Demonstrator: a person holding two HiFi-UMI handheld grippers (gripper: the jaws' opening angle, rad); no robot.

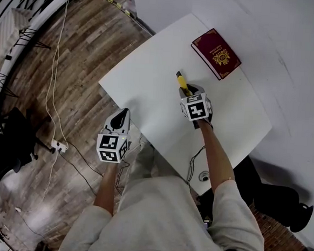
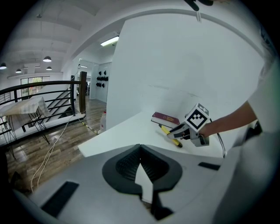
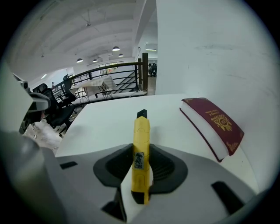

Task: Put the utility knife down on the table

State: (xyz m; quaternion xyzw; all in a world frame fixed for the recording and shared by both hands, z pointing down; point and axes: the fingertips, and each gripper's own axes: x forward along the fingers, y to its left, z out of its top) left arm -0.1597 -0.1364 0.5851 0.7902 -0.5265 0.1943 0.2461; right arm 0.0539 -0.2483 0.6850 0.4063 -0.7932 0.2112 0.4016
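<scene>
Step in hand: set-down of the utility knife, not yet finished.

Nearest, the left gripper (image 2: pixel 140 148) hung just off the near-left edge of the table (image 1: pixel 144 78), over the floor. Its jaws were closed tip to tip with nothing between them. It had no part in the step.

Further in, over the middle of the table, the right gripper (image 1: pixel 192 95) pointed steeply down. Its jaws were clamped on the rear half of the utility knife (image 3: pixel 141 148). The yellow body ran straight out between the pads, with the dark tip leading toward the far edge. From the left gripper view the tip sat very low over the tabletop. Whether it touched could not be told.

Farthest, a red book (image 1: pixel 216 53) lay flat near the far-right edge, closed, well apart from the knife.

Judgement on the next move: lower the knife until its body lies along the bare tabletop, then part the jaws and draw the gripper back along the knife's own line, so the pads do not drag it. The space ahead of the tip looked free.

Count:
- utility knife: one
- book: one
- grippers: two
- table: one
</scene>
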